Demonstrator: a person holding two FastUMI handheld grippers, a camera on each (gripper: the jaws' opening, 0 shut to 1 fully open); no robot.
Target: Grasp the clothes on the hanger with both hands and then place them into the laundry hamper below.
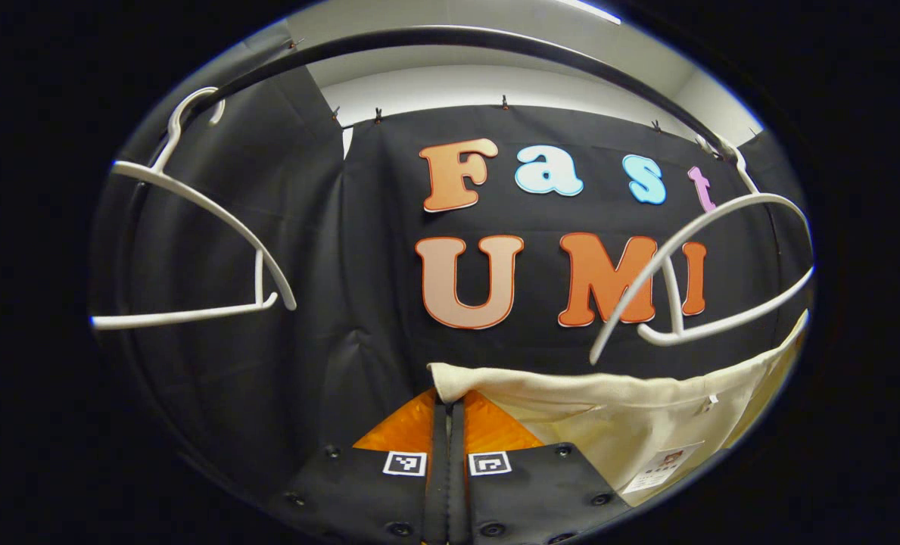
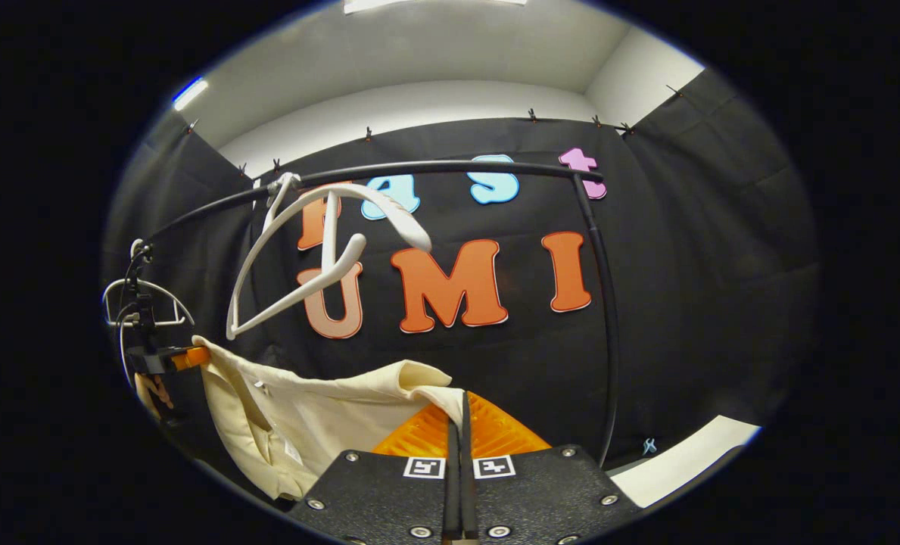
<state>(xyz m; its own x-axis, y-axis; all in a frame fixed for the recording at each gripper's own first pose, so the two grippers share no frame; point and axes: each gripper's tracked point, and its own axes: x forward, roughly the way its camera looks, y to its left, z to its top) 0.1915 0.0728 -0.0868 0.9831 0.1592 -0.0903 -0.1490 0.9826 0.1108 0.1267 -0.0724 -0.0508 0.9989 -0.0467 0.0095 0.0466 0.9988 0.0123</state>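
Black-draped booth, rail [image 2: 450, 168] overhead. Left gripper [image 1: 447, 412] and right gripper [image 2: 461, 412] each clench the cream garment [image 2: 321, 412], off its hanger [image 2: 321, 250] at 11 o'clock. Risk: thin pinches slip during lowering.

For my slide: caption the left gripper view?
Left gripper shut on cream garment, two bare white hangers overhead.

Ceiling lights [image 2: 419, 4] glare overhead; frames sharp, edges bowed by fisheye.
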